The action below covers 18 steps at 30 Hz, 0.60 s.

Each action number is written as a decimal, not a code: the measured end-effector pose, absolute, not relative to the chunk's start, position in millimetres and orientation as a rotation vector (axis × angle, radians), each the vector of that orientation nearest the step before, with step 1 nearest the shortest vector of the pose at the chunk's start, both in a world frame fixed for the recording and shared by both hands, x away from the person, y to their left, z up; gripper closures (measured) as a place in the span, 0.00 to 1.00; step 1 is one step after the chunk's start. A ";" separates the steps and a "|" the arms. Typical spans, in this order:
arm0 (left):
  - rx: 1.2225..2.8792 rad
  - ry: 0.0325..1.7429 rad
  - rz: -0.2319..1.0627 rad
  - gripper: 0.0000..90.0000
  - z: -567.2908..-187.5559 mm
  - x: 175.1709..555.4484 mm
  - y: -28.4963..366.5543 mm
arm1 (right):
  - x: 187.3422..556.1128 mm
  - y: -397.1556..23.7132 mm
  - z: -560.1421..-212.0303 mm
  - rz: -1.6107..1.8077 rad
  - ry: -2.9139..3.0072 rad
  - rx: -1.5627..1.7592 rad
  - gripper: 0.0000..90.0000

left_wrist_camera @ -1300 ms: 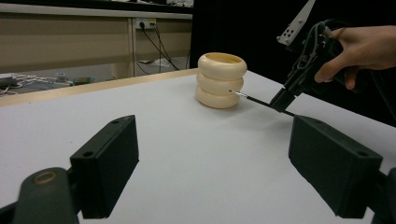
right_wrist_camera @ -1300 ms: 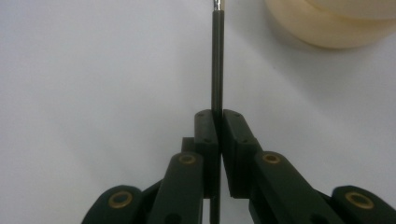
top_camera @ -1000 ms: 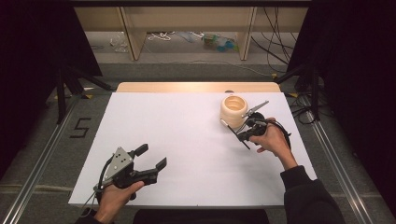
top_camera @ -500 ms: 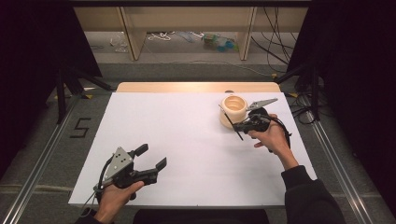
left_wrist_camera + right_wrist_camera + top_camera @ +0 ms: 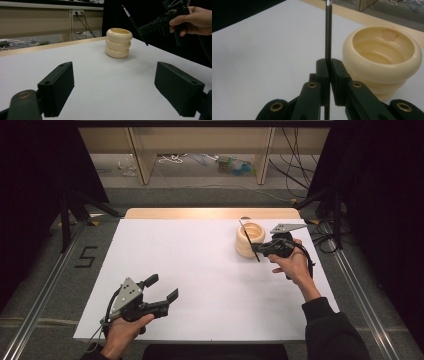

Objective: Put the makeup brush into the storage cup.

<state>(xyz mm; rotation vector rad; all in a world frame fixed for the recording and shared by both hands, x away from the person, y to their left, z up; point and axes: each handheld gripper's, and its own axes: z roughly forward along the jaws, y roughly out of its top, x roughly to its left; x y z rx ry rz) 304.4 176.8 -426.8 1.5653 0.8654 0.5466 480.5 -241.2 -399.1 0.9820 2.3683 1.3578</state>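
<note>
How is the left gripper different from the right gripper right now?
The left gripper has its jaws wide apart with nothing between them; the right gripper has its jaws shut on a thin black pencil. The left gripper sits low at the near edge of the white table; the right gripper is held up beside the cream ringed cup. Both are black and hand-held.

High cam looks down; claw cams share cream holder (image 5: 118, 43)
</note>
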 end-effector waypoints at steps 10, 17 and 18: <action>1.563 0.874 0.544 0.18 -427.3 305.1 176.6 | 482.2 -243.5 -396.5 1.434 2.287 0.968 0.95; 1.566 0.866 0.549 0.18 -427.1 304.8 176.8 | 483.1 -245.1 -394.8 1.467 2.226 0.973 0.95; 1.565 0.868 0.548 0.18 -427.1 304.8 176.7 | 483.6 -245.2 -394.6 1.476 2.221 0.968 0.95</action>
